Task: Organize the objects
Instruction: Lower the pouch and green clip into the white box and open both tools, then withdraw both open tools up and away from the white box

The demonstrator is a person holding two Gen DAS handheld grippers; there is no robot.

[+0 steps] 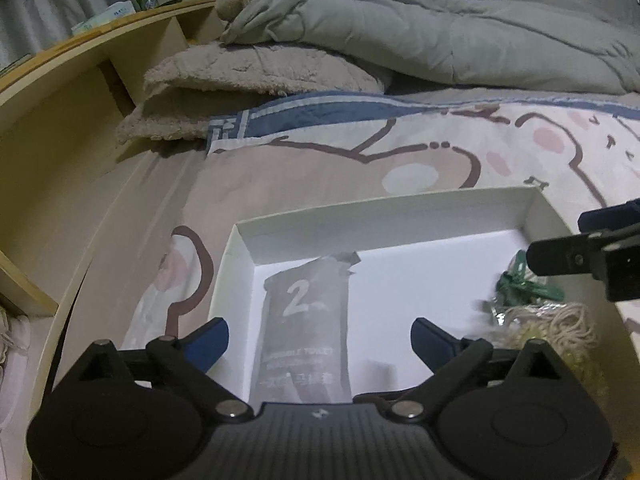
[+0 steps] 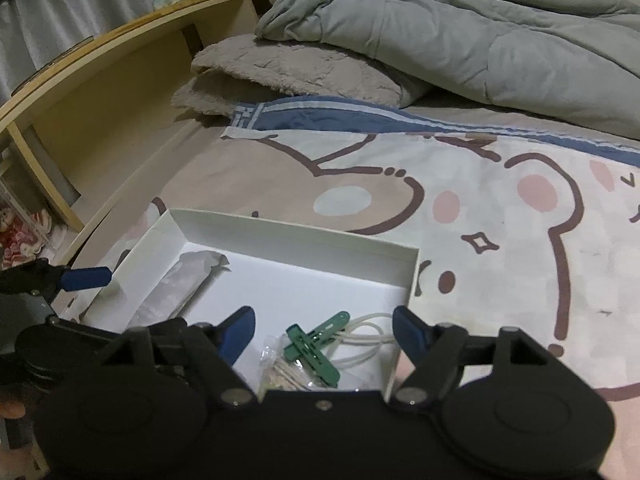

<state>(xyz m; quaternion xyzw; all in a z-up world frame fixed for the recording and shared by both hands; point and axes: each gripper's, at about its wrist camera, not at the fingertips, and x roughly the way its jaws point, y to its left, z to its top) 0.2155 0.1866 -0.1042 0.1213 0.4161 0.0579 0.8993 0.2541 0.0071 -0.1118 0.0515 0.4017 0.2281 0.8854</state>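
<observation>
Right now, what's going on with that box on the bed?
A person is tidying small things into a white box that sits on a bear-print bedspread. The left hand-held gripper hangs open over a grey packet marked 2 lying in the box's left side. The right hand-held gripper is open above green clips and a bundle of white cord in the right corner. Neither gripper holds anything.

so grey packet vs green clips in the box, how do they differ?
The grey packet is one flat, long pouch printed with a 2; the green clips are small hard plastic, crossed over each other. The packet lies alone along the white box left side; the clips sit at the right on a cord bundle. Both lie loose, neither gripped.
</observation>
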